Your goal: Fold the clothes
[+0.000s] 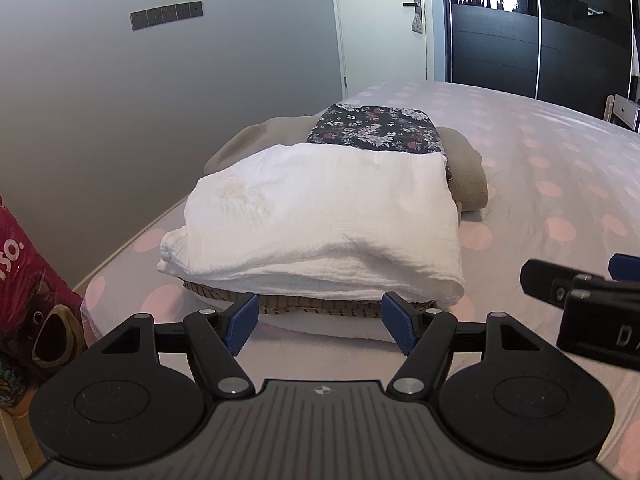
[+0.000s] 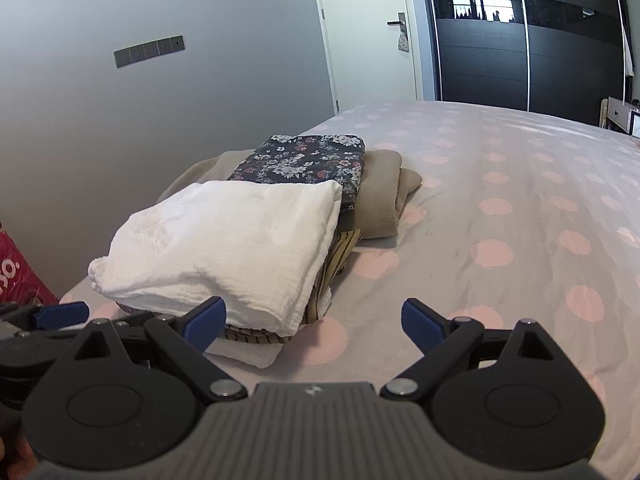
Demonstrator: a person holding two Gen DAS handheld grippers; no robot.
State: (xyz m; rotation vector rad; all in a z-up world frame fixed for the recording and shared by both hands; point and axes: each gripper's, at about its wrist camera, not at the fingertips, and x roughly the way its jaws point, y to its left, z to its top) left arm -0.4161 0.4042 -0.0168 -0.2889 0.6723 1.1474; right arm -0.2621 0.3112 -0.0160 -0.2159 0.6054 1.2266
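Here the folded white cloth [image 1: 316, 216] tops a stack on the dotted bed [image 2: 500, 220], floral garment [image 1: 376, 128] behind; left gripper [image 1: 320, 322] and right gripper [image 2: 314, 322] gape empty; lower layers mostly hidden.

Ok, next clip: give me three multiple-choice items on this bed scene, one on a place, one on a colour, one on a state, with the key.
1. Where does the white folded cloth lie?
A. on top of the near stack of clothes
B. alone on the floor
C. hanging on the door

2. What is the background colour of the floral folded garment?
A. bright yellow
B. dark navy-black
C. plain red

3. How is the left tool?
A. shut on the white cloth
B. open, holding nothing
C. shut on the bedsheet

Key:
1 A, a striped piece shows under it on the bedsheet.
2 B, pale flowers sit on dark fabric.
3 B, its blue pads stand wide apart, short of the stack.
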